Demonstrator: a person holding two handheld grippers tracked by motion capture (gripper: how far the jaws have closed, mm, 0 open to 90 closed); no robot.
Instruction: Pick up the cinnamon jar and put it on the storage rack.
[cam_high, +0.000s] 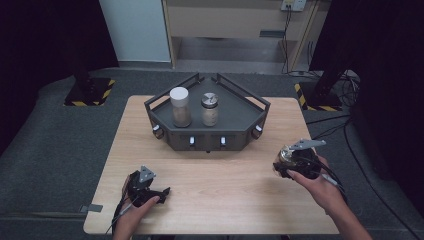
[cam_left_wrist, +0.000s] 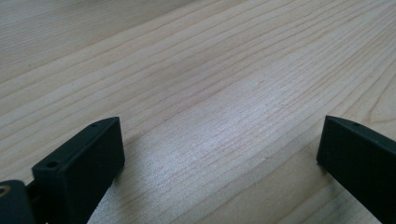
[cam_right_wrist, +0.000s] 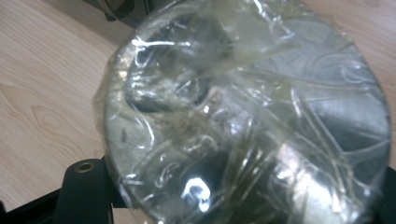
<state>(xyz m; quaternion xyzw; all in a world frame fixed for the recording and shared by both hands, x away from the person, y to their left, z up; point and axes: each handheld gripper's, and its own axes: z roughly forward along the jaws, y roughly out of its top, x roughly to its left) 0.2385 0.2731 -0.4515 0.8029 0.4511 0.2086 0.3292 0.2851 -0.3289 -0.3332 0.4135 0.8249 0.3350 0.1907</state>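
tray (cam_high: 250, 125): sitting at the table's (cam_high: 215, 185) far middle
two jars (cam_high: 180, 106): standing side by side in the tray
third jar (cam_high: 284, 159): sitting at the right, nearer than the tray

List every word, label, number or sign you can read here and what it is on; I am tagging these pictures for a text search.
No readable text anywhere.
Jar with white lid on the dark tray: no label legible.
Jar with metal lid: nothing legible.
Jar in the right gripper: its metal lid is under wrinkled clear film, no print visible.
Yellow-black hazard stripes on the floor bases: pattern only, no words.
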